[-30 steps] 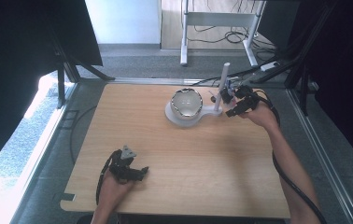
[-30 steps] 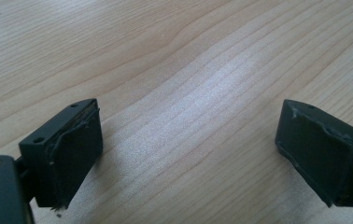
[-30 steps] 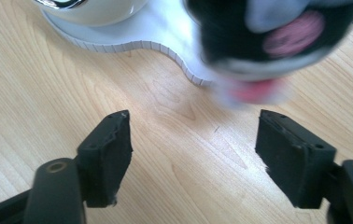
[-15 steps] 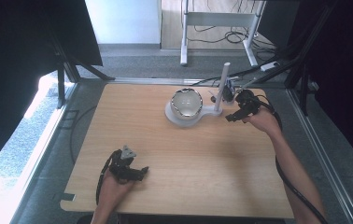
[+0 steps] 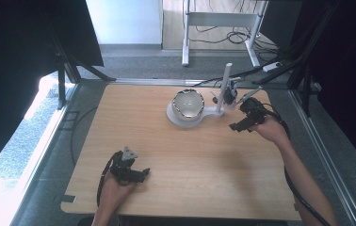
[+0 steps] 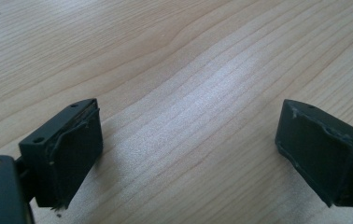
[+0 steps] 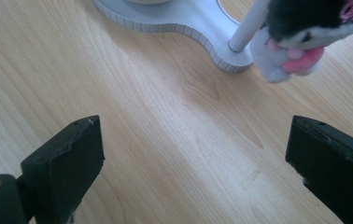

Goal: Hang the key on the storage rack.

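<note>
A white stand point(image 5: 211, 113) with a flat base and an upright pole point(image 5: 225, 84) sits at the far middle of the wooden table. A metallic bowl point(image 5: 188, 103) rests on its round end. A black, white and pink plush toy point(image 5: 231, 92) point(image 7: 300, 37) hangs or leans at the pole point(image 7: 250, 22). My right gripper point(image 5: 243, 116) point(image 7: 195, 149) is open over bare wood, a short way near-right of the base point(image 7: 179, 21), holding nothing. My left gripper point(image 5: 136, 173) point(image 6: 188, 135) is open and empty, low over the near-left wood.
The table point(image 5: 133, 127) has bare wood between the two grippers. A cable trails from the right gripper along the forearm point(image 5: 298, 169). A white frame point(image 5: 218, 21) and floor cables lie beyond the far edge. Dark stands point(image 5: 65, 70) flank the table.
My right gripper has drawn back from the pole toward the person and a little right. The plush toy stays at the pole. The left gripper has not moved.
</note>
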Tool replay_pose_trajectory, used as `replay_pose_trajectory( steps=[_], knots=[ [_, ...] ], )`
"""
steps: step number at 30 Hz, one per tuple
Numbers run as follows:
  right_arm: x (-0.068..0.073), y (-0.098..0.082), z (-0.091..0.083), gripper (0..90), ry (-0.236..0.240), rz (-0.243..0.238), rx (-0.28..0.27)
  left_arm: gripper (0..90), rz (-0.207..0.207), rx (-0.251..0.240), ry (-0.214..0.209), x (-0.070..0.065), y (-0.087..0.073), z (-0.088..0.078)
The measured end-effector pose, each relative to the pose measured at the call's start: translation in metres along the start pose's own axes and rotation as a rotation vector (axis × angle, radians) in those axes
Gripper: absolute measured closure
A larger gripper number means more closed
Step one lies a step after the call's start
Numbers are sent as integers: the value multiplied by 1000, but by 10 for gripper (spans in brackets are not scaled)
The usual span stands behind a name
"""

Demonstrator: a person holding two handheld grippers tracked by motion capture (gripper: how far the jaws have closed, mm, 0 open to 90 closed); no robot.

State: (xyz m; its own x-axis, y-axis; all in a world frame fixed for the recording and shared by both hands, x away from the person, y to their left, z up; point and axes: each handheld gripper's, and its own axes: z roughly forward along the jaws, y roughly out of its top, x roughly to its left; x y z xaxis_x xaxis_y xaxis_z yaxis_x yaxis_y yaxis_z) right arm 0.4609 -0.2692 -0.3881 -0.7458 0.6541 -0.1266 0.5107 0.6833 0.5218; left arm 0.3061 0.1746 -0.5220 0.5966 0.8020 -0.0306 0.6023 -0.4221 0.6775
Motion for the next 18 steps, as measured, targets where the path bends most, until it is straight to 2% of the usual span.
replay_pose_trajectory(
  steps=[6, 18],
  knots=[
    [9, -6, -9, 39, -6, -23, -12, 74, 0, 0, 0, 0, 0, 0],
    [35, -22, -21, 38, 23, -41, -62, 74, 3, 0, 1, 0, 0, 0]
  ],
)
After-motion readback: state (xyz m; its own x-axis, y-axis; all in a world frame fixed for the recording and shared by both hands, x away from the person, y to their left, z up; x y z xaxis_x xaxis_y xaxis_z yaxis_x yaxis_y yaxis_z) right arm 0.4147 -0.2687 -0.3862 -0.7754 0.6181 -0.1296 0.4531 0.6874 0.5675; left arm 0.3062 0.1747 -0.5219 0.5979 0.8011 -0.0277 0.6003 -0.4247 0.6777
